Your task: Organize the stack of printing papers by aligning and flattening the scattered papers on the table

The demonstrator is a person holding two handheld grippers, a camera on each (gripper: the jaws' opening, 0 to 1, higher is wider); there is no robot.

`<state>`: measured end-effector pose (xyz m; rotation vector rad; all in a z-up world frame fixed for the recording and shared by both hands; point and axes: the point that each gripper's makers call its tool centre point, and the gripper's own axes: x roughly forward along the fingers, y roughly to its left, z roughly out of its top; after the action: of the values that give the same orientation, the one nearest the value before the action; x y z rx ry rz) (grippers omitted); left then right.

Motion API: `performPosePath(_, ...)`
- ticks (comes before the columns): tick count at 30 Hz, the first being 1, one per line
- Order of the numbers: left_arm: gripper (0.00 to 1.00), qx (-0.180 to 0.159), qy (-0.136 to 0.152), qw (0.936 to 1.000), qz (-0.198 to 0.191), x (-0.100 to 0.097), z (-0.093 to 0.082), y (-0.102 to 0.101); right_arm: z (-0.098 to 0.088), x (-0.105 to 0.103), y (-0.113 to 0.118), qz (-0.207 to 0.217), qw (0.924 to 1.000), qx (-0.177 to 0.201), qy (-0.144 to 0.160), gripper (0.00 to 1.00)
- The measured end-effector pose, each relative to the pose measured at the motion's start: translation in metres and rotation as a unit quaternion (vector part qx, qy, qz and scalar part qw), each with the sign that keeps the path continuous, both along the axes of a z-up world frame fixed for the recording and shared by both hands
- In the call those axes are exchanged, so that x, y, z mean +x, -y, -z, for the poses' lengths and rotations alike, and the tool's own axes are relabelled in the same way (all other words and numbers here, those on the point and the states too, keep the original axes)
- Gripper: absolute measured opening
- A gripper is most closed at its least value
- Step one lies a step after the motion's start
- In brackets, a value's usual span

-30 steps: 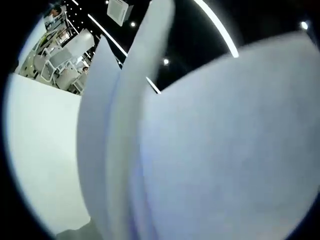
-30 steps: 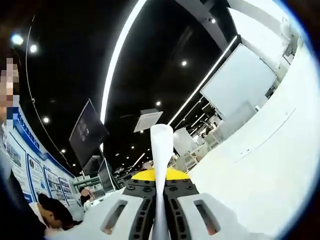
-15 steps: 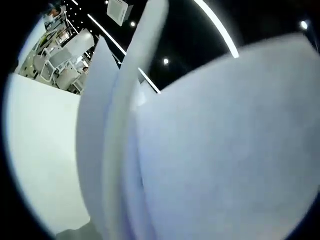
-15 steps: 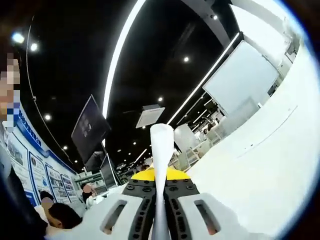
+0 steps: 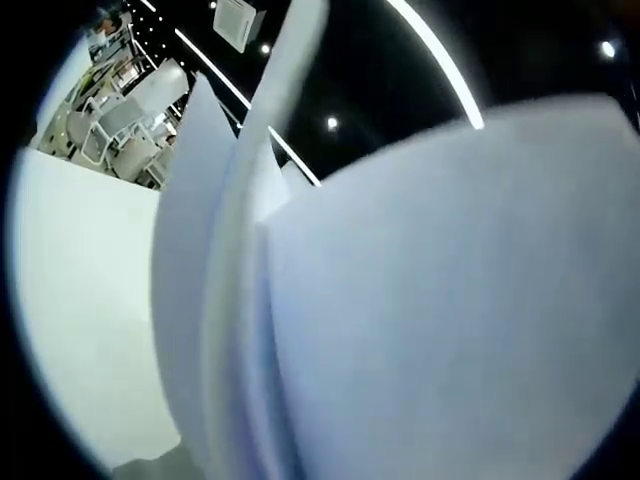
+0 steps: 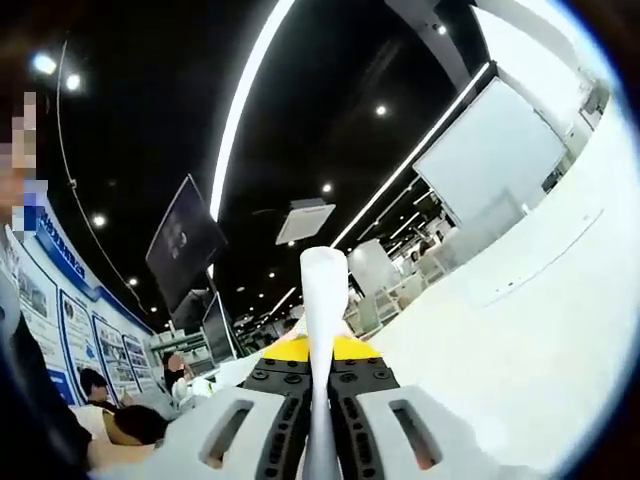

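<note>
White printing papers stand fanned right in front of the left gripper view, with several sheet edges rising from the bottom where my left jaws are hidden. In the right gripper view my right gripper is shut on the thin edge of the same white paper stack, which sticks up between the black pads toward the ceiling. The white table lies to the right of the gripper, and also shows as the table at left in the left gripper view.
A yellow part sits just behind the right jaws. People are at the lower left near blue wall posters. White chairs stand beyond the table's far edge. A white board and ceiling lights hang overhead.
The fanned sheets in the left gripper view have shifted slightly, the nearest sheet now covering more of the gap. The right gripper view has tilted a little; its grip on the paper is unchanged.
</note>
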<state>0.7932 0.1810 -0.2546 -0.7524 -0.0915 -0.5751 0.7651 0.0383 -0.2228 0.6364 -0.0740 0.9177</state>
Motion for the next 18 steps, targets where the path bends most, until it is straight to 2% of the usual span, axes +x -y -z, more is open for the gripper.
performPosePath(18,0.16,-0.001,-0.001,1.0000,0.000,0.000,-0.001,0.000,0.000,-0.010,-0.009,-0.011,0.9997,-0.020,0.005,0.02)
